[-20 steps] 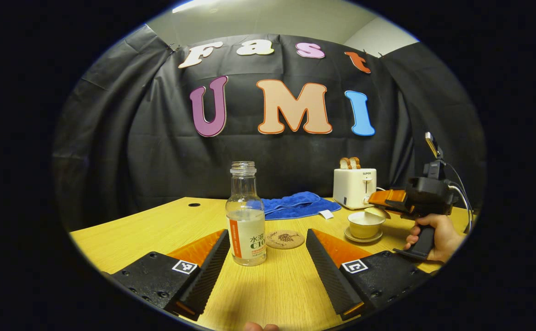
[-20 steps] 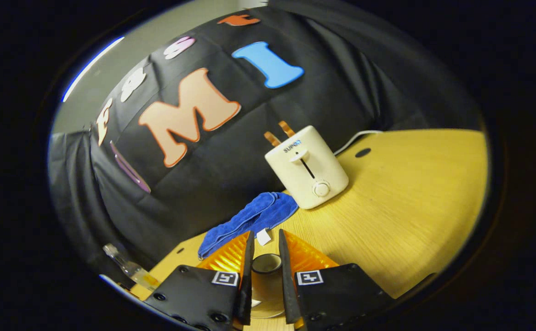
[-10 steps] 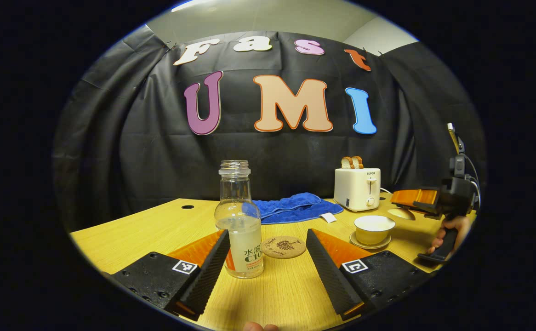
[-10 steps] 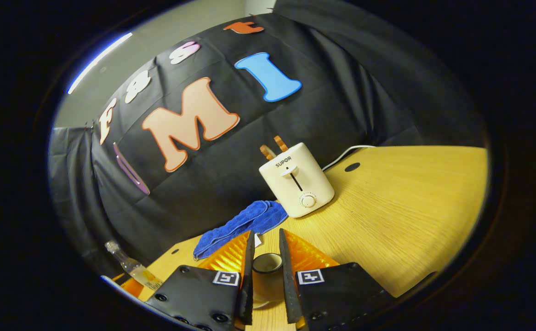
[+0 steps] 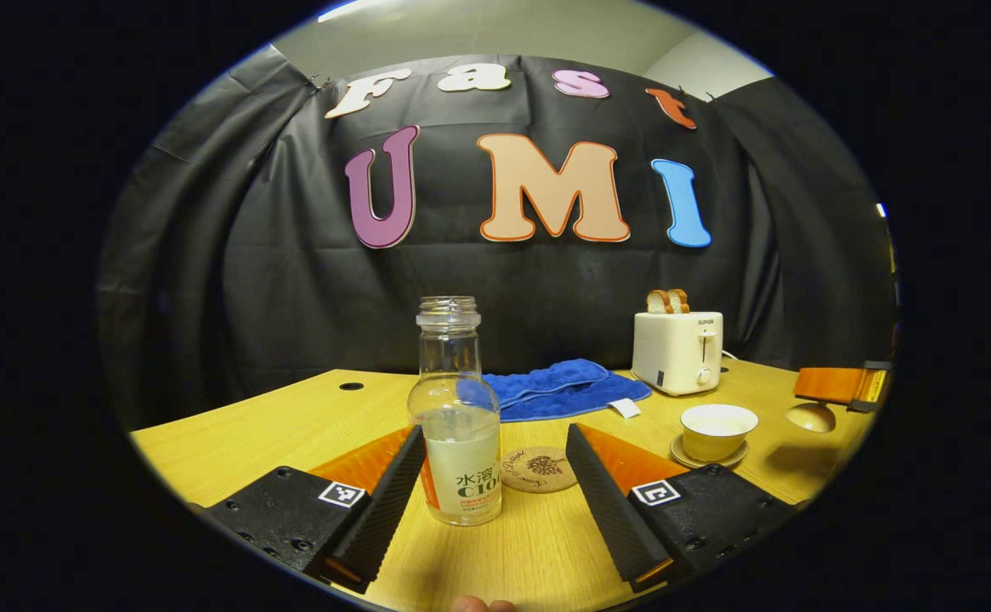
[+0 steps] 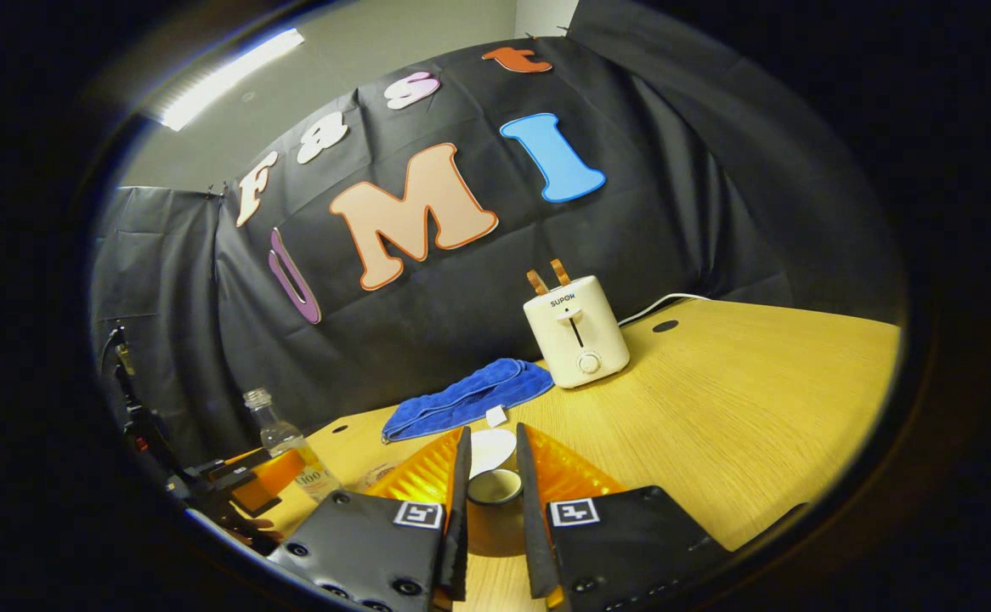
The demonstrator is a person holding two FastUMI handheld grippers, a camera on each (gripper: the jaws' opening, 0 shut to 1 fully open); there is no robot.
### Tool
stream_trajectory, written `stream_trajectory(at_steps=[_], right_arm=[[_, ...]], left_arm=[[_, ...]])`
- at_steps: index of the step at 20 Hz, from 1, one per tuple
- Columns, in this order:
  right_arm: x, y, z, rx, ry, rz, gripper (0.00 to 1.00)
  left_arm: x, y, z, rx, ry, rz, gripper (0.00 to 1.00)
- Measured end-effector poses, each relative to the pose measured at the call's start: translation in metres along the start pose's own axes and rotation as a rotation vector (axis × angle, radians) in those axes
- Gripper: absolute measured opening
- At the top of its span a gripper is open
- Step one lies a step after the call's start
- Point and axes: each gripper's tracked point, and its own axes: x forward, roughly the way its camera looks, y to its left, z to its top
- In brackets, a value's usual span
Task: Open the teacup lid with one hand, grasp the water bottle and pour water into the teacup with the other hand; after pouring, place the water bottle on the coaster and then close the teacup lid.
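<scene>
Your right gripper (image 6: 492, 501) has its two fingers pressed together on the teacup lid (image 6: 494, 486), pinching its knob, and over the last second you've carried that lid up and away from the teacup (image 5: 718, 429); it now hangs off to the far side of the cup from the water bottle (image 5: 459, 416), lifted above the table (image 5: 232, 433) with its shadow beneath. So the cup stands open on its saucer, and I'd call the first step done. Now your left gripper (image 5: 495, 501): fingers spread wide, nothing between the pads yet, and the bottle stands upright between them, nearer the left finger than the right. A second ago it sat closer to the middle of the gap, half a second ago it was almost against that left finger, and now you've drifted a touch (still not centred, mind). The bottle is uncapped and roughly half full, so in my judgement a lopsided close could nudge it and slop water; square up on it before you squeeze. The coaster (image 5: 540, 469) lies just behind the bottle, on the teacup side, and the teacup is farther along that same way, well apart from the bottle. Beyond the bottle, toward the wall, lies the blue towel (image 5: 551, 387), and past that the toaster (image 5: 676, 350). Next up looks like the grasp, then the pour into the open cup.
</scene>
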Motion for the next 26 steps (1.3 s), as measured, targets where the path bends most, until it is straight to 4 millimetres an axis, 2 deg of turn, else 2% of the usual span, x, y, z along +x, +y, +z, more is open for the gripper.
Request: stream_trajectory(at_steps=[4,9,12,17,19,20,22,26], right_arm=[[-0.01,0.005,-0.001,-0.028,0.005,0.01,0.31],[-0.01,0.01,-0.002,-0.067,0.002,0.019,0.3],[-0.012,0.01,-0.002,-0.067,0.0,0.022,0.33],[-0.013,0.012,-0.001,-0.071,-0.003,0.029,0.31],[-0.012,0.011,-0.003,-0.07,-0.002,0.031,0.33],[-0.012,0.012,-0.003,-0.067,-0.001,0.032,0.31],[-0.013,0.011,-0.003,-0.064,-0.001,0.032,0.31],[-0.013,0.011,-0.003,-0.063,0.0,0.033,0.31]], left_arm=[[0.008,0.003,0.001,0.001,-0.003,-0.006,0.98],[0.026,0.011,0.0,0.003,-0.004,0.015,0.98],[0.04,0.014,0.0,0.003,-0.005,0.025,0.98],[0.055,0.01,-0.001,0.0,-0.002,0.005,0.98],[0.057,0.008,-0.001,-0.001,0.001,-0.013,0.91],[0.058,0.004,0.0,-0.005,-0.002,-0.035,0.72],[0.058,-0.005,-0.002,-0.008,0.001,-0.078,0.71],[0.058,-0.005,-0.001,-0.009,0.001,-0.086,0.67]])
